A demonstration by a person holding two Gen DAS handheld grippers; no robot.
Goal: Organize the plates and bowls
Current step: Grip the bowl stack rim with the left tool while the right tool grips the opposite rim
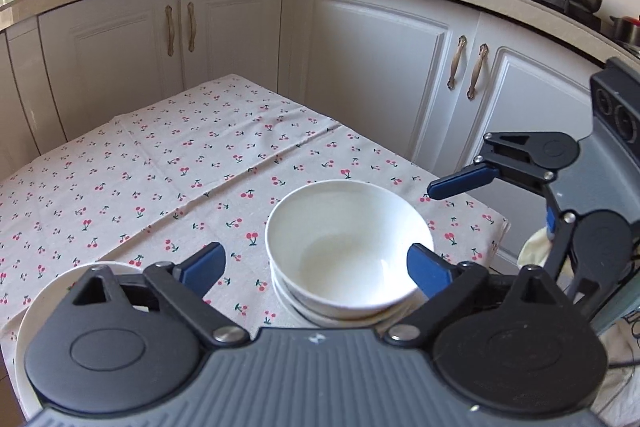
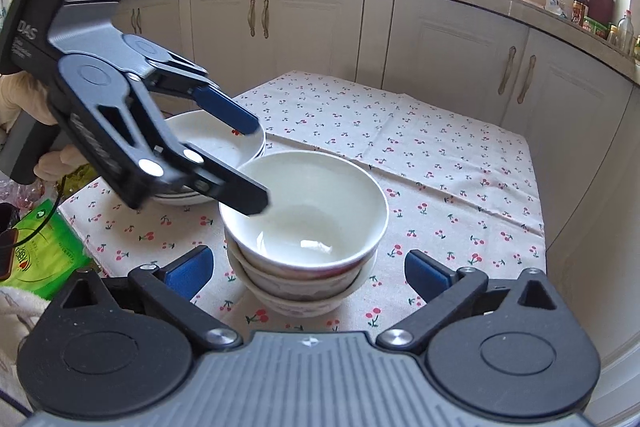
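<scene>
Both the left gripper (image 1: 316,265) and right gripper (image 2: 306,269) stand wide apart, gripping nothing, around the nested bowls (image 2: 304,223) at lower centre, with plates (image 2: 224,143) stacked at left on the cloth (image 2: 420,155), so sorting looks nearly finished.

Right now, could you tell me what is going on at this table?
A person is tidying crockery with a handheld claw in each hand. The bowls are nested in a stack on the cherry-print tablecloth, and a stack of plates sits beside it. The left claw is open, one finger reaching over the top bowl's rim and gripping nothing. The right claw is also open, on the near side of the bowl stack, holding nothing.
</scene>
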